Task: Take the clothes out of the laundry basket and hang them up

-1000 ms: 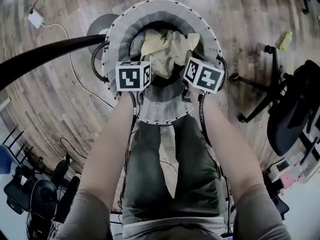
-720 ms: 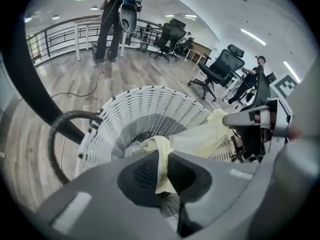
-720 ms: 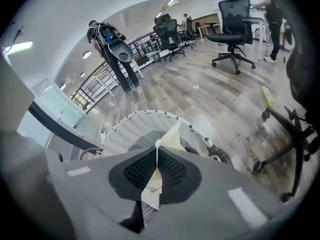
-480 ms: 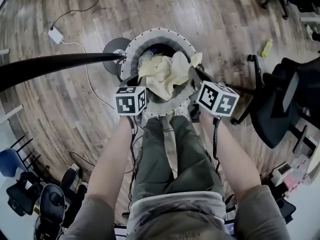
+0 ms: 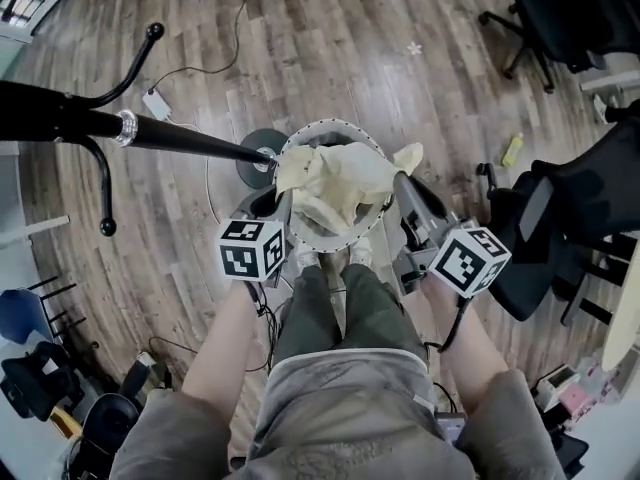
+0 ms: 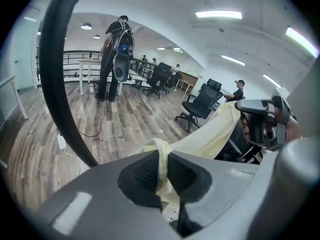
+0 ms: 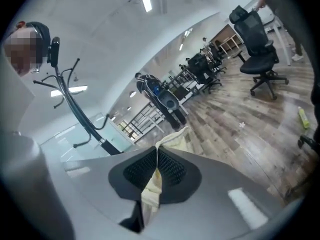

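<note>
Two claws pinch one pale yellow cloth point(image 5: 335, 178) over the basket point(image 5: 320, 128): left gripper point(image 5: 272, 201) clamped tight on one edge, right gripper point(image 5: 401, 181) on another.

Wood-plank floor point(image 5: 350, 58); black office chairs point(image 5: 575, 193) right; strip ceiling lights point(image 6: 218, 15); possibly railing point(image 6: 80, 52) behind.

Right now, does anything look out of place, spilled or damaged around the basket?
Nothing stands out: the left gripper and right gripper hold the yellow garment over the laundry basket, jaws shut on it.
</note>
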